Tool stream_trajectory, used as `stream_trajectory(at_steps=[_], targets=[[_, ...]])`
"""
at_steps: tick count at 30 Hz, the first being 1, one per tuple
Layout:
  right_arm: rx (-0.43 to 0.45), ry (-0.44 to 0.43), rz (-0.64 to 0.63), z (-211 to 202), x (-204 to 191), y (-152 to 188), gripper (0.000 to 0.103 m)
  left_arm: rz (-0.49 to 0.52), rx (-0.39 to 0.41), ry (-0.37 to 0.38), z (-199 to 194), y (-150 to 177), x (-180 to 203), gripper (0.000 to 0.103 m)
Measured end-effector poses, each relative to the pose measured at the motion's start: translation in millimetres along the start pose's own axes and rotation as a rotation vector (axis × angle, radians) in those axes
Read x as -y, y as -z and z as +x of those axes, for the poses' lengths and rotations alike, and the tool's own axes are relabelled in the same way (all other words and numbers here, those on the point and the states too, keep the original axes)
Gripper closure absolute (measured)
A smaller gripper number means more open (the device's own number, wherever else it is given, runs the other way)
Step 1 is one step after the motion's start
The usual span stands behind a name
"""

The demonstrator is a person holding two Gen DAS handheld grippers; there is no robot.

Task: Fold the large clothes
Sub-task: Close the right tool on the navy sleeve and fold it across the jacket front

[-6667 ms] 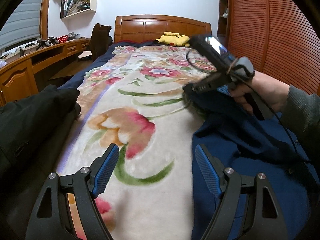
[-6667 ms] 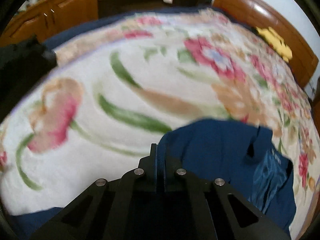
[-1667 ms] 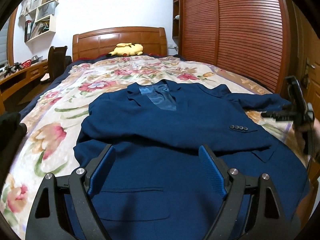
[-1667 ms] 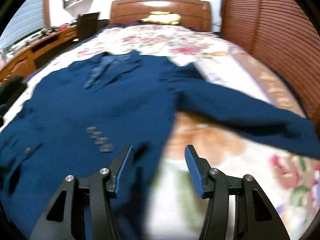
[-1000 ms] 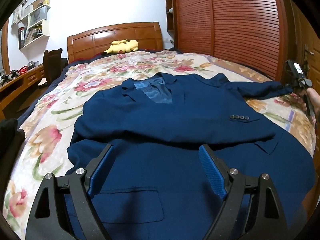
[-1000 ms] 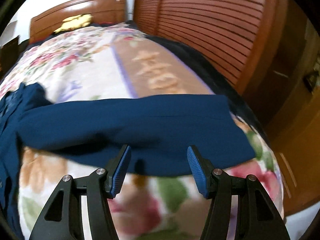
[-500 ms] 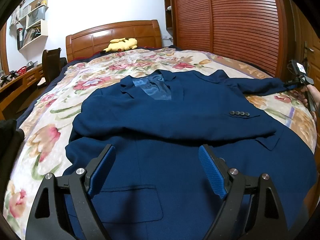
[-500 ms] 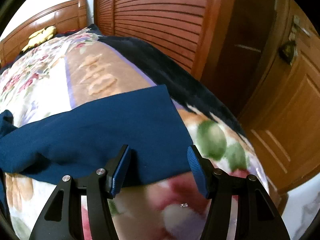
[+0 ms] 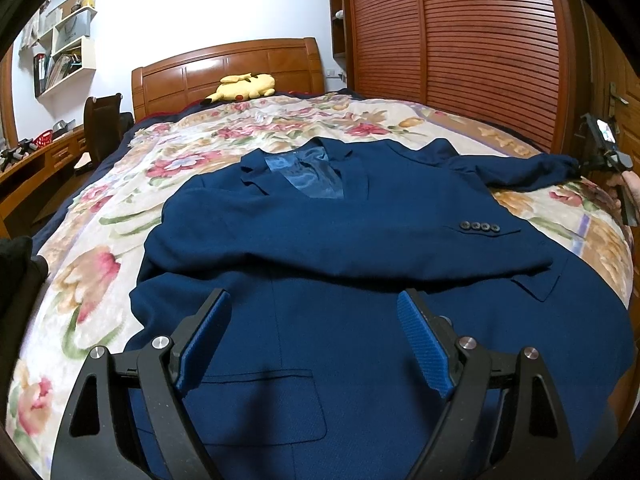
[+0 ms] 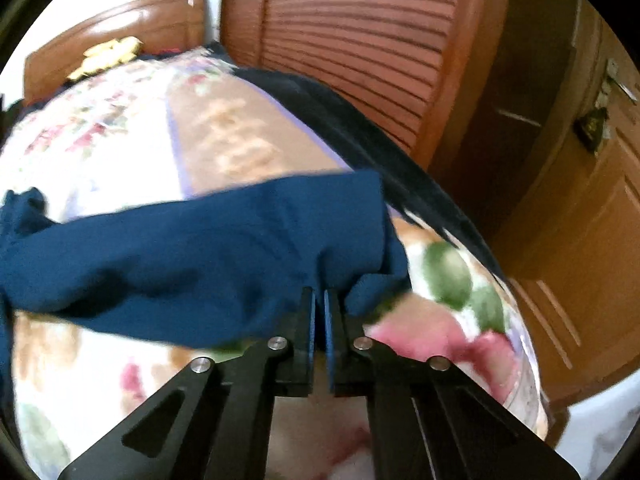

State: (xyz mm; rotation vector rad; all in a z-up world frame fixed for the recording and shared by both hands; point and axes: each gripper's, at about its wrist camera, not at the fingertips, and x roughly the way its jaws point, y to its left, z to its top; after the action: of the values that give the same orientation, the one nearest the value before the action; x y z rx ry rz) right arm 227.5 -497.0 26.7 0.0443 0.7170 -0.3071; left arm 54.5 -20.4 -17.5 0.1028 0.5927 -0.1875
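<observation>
Bedroom, floral blanket (image 9: 100, 216) on the bed, and the blue blazer (image 9: 340, 240) lies flat on it, one sleeve (image 10: 208, 248) stretched toward the wardrobe side. The right hand-held gripper (image 10: 319, 300) has just snapped closed on the cuff, so I'd guess the sleeve fold comes next. The left hand-held gripper (image 9: 316, 340) hangs wide and empty above the hem.

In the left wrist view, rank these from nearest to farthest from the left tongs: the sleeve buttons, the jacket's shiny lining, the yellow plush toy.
1. Sleeve buttons, ahead to the right, on the folded sleeve.
2. Shiny lining, farther up at the collar, centre.
3. Yellow plush toy, farthest, against the headboard.
</observation>
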Motion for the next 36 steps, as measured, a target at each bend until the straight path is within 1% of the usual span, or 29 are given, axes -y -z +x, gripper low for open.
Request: stream_trajectory(at_steps=[2, 6, 10, 15, 22, 28, 33, 36], targets=[[0.039, -0.012, -0.031, -18, -9, -2, 0.1, -0.003, 0.004, 0.002, 0, 0, 0, 0.018], [0.111, -0.071, -0.097, -59, -33, -7, 0.1, -0.019, 0.012, 0.017, -4, 1, -4, 0.018], [0.18, -0.134, -0.174, -100, -70, -9, 0.1, -0.032, 0.016, 0.029, -9, 2, -8, 0.018], [0.247, -0.207, -0.277, -138, -121, -5, 0.1, -0.029, 0.024, 0.021, -17, 4, -15, 0.018], [0.319, -0.33, -0.411, -192, -182, 16, 0.101, -0.05, 0.038, 0.01, -30, 6, -32, 0.018], [0.392, -0.463, -0.498, -241, -228, 33, 0.101, -0.074, 0.053, -0.005, -39, 6, -49, 0.018], [0.45, -0.57, -0.559, -281, -252, 51, 0.101, -0.101, 0.061, -0.02, -46, 9, -65, 0.018], [0.47, -0.633, -0.591, -297, -257, 60, 0.101, -0.113, 0.067, -0.031, -51, 11, -73, 0.018]])
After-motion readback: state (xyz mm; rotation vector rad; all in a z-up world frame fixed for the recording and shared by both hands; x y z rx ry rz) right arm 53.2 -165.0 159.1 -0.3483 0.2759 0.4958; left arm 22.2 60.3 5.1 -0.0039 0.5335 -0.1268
